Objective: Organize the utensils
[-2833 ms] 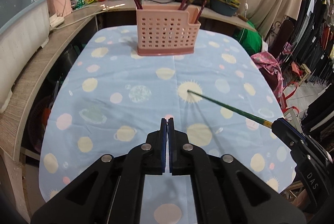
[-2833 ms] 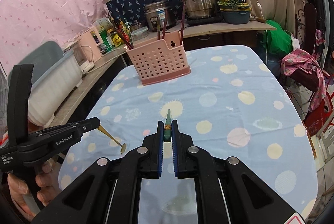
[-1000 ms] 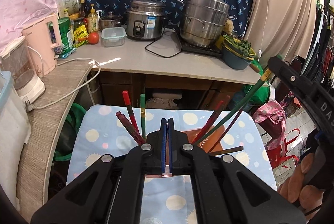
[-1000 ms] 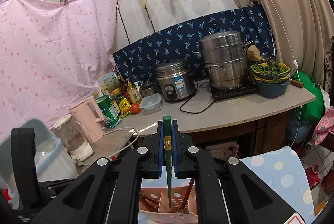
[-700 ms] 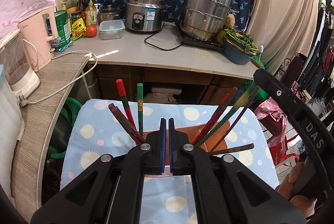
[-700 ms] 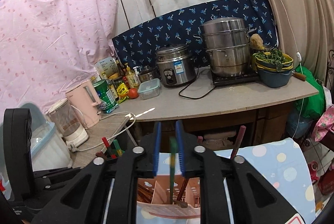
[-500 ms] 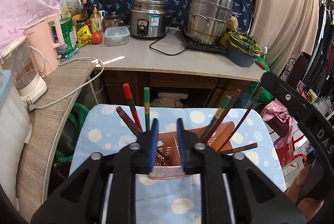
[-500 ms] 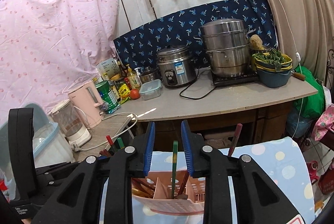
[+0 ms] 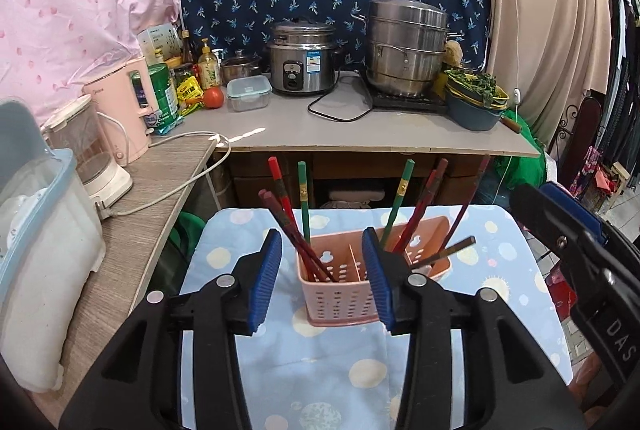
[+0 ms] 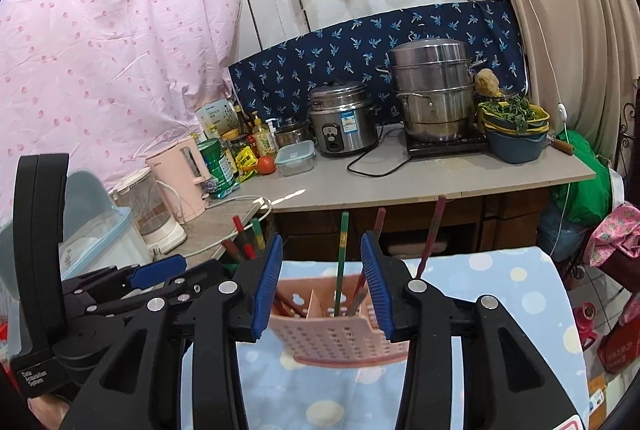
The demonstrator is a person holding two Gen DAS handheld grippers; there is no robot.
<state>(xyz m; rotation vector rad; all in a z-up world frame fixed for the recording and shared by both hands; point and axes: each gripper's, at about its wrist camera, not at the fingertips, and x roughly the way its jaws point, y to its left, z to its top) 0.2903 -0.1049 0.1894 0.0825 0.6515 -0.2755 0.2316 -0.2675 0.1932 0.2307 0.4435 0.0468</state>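
Both tongs, left (image 9: 322,276) and right (image 10: 322,282), have just sprung wide, released; the green chopstick (image 10: 341,264) now stands in the pink caddy (image 9: 340,300) near the counter's far edge, safely delivered.

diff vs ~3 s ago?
Both grippers went from the table up over the pink holder. The right gripper let its green chopstick go into the holder; the left gripper opened too. The holder hasn't moved.
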